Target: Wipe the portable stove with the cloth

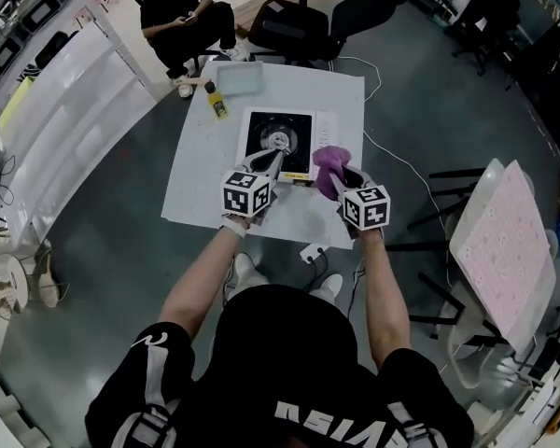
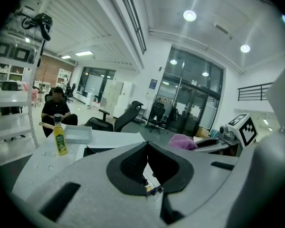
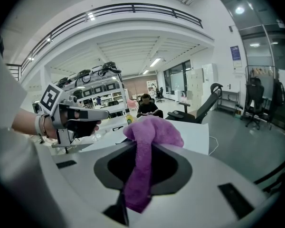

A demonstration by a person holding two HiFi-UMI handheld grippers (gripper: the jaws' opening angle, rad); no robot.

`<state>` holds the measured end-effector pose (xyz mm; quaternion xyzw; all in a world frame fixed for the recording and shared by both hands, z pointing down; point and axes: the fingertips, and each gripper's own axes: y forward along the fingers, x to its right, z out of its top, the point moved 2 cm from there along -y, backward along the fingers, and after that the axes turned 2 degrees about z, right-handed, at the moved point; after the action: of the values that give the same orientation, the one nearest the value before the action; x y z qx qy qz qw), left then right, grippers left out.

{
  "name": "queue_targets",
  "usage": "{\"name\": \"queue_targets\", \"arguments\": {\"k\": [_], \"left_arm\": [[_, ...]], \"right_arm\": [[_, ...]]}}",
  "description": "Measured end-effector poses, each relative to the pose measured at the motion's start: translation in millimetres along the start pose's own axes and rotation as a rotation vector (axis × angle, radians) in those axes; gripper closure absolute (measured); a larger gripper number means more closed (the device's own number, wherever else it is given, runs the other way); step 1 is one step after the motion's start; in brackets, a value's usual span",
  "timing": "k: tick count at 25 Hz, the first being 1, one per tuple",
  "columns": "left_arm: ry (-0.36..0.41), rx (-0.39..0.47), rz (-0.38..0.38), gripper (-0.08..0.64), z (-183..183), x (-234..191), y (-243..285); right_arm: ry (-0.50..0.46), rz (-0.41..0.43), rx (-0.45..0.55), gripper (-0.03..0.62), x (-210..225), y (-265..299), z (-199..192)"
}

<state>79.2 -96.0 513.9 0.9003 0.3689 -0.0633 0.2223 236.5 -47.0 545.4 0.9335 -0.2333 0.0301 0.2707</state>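
The portable stove (image 1: 278, 138), black-topped with a round burner, lies on the white-covered table (image 1: 201, 189). My left gripper (image 1: 281, 155) hangs over the stove's near edge with its jaws together and nothing between them. In the left gripper view (image 2: 147, 146) the stove's dark edge (image 2: 96, 150) shows just beyond the tips. To the stove's right, my right gripper (image 1: 342, 181) is shut on a purple cloth (image 1: 329, 164). In the right gripper view (image 3: 149, 144) the cloth (image 3: 151, 129) bulges above the jaws and droops below them.
A yellow bottle (image 1: 217, 101) and a shallow grey tray (image 1: 240, 77) stand at the table's far end. Behind it a seated person (image 1: 182, 17) and an office chair (image 1: 294, 26). A cable and plug (image 1: 313, 250) lie by the near table edge. At the right stands a folding rack (image 1: 504, 241).
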Motion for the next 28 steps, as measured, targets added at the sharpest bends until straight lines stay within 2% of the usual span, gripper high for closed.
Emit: {"name": "queue_targets", "arguments": {"k": [5, 21, 28], "left_arm": [[-0.002, -0.018, -0.022, 0.554, -10.0, 4.4, 5.5], [-0.014, -0.133, -0.113, 0.555, -80.9, 23.6, 4.1], [-0.005, -0.154, -0.149, 0.554, -100.3, 31.1, 7.3]], "right_arm": [[0.015, -0.014, -0.001, 0.509, 1.4, -2.3, -10.6], [0.151, -0.071, -0.140, 0.509, -4.9, -6.2, -117.3], [0.175, -0.085, -0.193, 0.509, -4.9, -1.1, -156.2]]}}
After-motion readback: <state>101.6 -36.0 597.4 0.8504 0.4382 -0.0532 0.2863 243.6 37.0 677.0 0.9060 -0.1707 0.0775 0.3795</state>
